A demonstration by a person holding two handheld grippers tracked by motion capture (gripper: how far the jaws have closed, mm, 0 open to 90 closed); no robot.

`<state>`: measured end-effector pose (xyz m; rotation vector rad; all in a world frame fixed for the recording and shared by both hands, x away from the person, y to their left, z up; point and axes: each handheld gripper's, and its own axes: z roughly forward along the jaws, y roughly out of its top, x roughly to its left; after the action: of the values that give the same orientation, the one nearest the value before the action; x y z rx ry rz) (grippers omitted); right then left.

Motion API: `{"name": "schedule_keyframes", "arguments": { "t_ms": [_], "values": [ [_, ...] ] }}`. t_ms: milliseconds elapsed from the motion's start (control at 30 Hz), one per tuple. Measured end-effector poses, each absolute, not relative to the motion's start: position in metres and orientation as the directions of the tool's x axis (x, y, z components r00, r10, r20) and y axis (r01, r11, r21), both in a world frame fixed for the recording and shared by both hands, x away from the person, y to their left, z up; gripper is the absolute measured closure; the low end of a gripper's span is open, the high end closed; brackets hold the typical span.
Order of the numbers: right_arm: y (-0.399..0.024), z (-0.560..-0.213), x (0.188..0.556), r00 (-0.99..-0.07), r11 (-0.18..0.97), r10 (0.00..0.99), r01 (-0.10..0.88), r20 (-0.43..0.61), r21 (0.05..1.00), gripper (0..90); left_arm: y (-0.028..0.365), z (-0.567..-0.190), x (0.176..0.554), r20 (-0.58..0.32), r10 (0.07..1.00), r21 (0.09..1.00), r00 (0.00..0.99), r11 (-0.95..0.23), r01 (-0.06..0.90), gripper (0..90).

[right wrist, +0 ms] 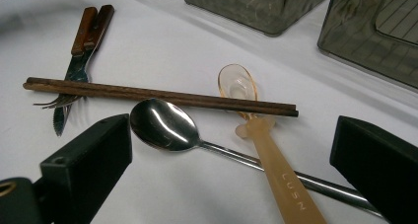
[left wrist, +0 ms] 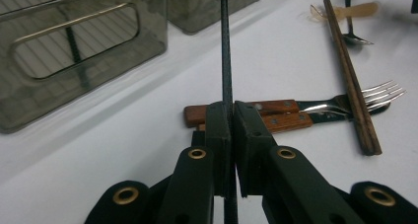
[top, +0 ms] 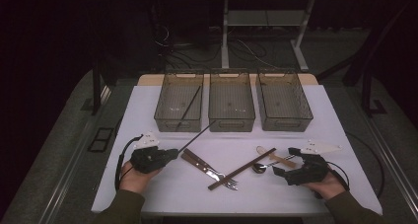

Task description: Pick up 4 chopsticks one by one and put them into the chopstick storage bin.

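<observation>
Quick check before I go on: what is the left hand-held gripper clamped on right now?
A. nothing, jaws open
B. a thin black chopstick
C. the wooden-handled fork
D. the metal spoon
B. In the left gripper view the left hand-held gripper has its jaws pressed together on a thin black chopstick, which runs on toward the bins; the fork lies on the table beyond.

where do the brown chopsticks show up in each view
high view: brown chopsticks lie slantwise at centre, between the two grippers.
left gripper view: upper right, running down across the fork tines.
right gripper view: level across the middle, over the fork and the amber spoon.
Shared landmark: the wood-handled fork under the chopsticks' end.
</observation>
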<state>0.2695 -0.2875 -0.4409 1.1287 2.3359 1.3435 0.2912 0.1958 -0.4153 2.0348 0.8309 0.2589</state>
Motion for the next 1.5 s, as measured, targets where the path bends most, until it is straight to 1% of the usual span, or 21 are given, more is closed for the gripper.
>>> {"name": "schedule_keyframes", "arguments": {
  "t_ms": [600, 1000, 1500],
  "values": [
    [-0.287, -0.441, 0.270, -0.683, 0.291, 0.709, 0.509, 0.175, 0.810, 2.4, 0.220, -0.411, 0.302, -0.118, 0.701, 0.822, 0.704, -0.329, 0.466, 85.0],
    [-0.287, -0.442, 0.271, -0.685, 0.295, 0.708, 0.506, 0.171, 0.810, 2.4, 0.224, -0.406, 0.316, -0.107, 0.731, 0.828, 0.674, -0.310, 0.468, 85.0],
    [-0.287, -0.443, 0.271, -0.684, 0.297, 0.709, 0.511, 0.172, 0.807, 2.4, 0.221, -0.394, 0.336, -0.134, 0.739, 0.855, 0.660, -0.250, 0.454, 85.0]
  ]
}}
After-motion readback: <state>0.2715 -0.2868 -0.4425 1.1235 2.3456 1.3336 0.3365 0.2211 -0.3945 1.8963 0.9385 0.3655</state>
